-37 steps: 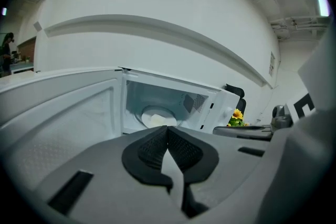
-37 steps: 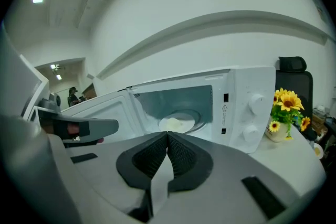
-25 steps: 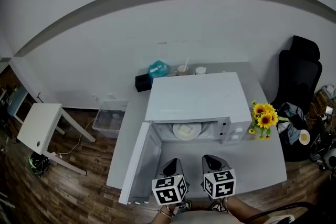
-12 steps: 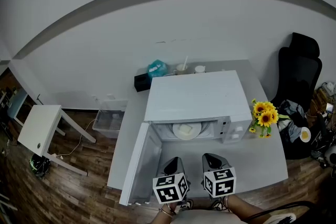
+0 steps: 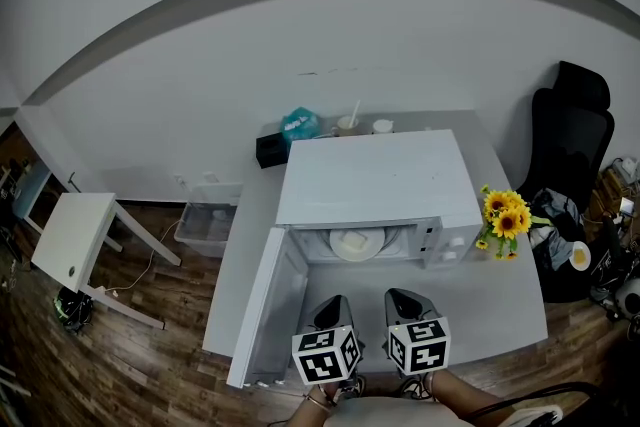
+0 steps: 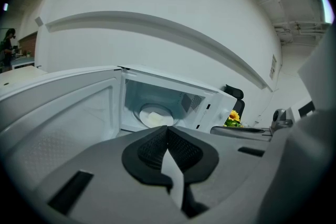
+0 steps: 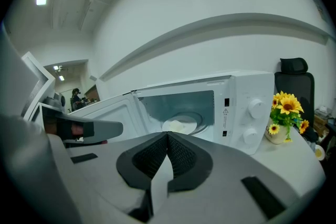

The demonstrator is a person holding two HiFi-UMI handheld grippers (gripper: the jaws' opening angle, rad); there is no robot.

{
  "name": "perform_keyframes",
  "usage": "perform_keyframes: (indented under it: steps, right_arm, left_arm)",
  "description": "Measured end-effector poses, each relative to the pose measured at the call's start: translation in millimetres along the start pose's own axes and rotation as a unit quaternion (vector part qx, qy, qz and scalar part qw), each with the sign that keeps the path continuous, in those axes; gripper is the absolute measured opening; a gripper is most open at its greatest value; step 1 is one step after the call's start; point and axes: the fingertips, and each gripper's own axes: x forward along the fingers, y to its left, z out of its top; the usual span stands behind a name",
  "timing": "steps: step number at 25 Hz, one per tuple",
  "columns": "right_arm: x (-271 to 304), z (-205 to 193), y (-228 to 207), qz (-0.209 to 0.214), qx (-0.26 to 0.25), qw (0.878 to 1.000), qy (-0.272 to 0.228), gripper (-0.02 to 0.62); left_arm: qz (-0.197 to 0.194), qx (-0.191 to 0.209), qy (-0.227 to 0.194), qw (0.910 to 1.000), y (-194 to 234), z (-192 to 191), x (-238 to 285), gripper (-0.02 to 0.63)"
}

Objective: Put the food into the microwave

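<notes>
My left claw (image 5: 333,306) and right claw (image 5: 400,301) are pressed together, empty, before the open microwave (image 5: 375,177); the food (image 5: 355,241) sits inside it.

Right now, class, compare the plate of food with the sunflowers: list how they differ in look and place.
The plate of food is pale and flat; the sunflowers are bright yellow and stand upright. The plate of food sits inside the open microwave; the sunflowers stand outside, on the table beside its dials. Neither is being held.
</notes>
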Motion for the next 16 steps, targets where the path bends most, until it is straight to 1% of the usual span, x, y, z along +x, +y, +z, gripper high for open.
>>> perform_keyframes:
  steps: [16]
  right_arm:
    - [-6.2,-7.0,-3.8,-0.015,-0.016,1.000,0.005,0.015]
  left_arm:
    - [-0.003,-0.012,0.010,0.9999,-0.6,-11.1,-0.1,0.003]
